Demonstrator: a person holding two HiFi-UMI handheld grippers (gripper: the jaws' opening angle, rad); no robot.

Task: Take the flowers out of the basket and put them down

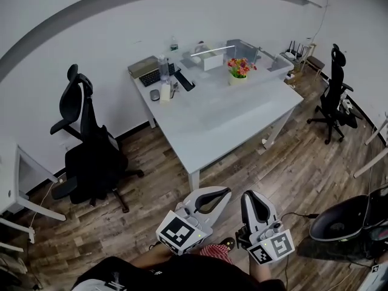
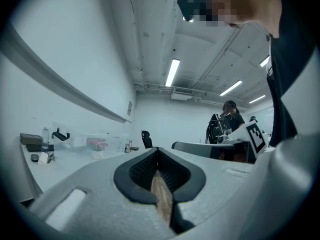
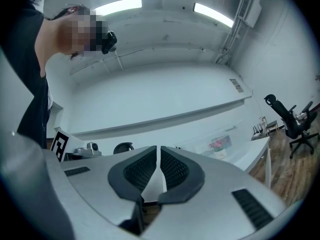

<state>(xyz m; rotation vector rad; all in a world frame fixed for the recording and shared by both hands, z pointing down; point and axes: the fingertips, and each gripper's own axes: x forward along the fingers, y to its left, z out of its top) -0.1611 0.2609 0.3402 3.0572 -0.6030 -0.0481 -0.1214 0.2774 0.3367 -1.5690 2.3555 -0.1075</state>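
Well apart from the table (image 1: 230, 117), the left gripper (image 1: 225, 191) and right gripper (image 1: 250, 196) hold their jaws pressed together, empty; the flowers (image 1: 240, 66) stand in the basket (image 1: 237, 80).

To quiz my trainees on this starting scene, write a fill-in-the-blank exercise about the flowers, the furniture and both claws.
1. The flowers stand in their basket on the white ____.
2. The left claw and the right claw are both ____, with nothing held between them.
3. The office chair at the head view's left is ____ in colour.

Missing words: table; shut; black.
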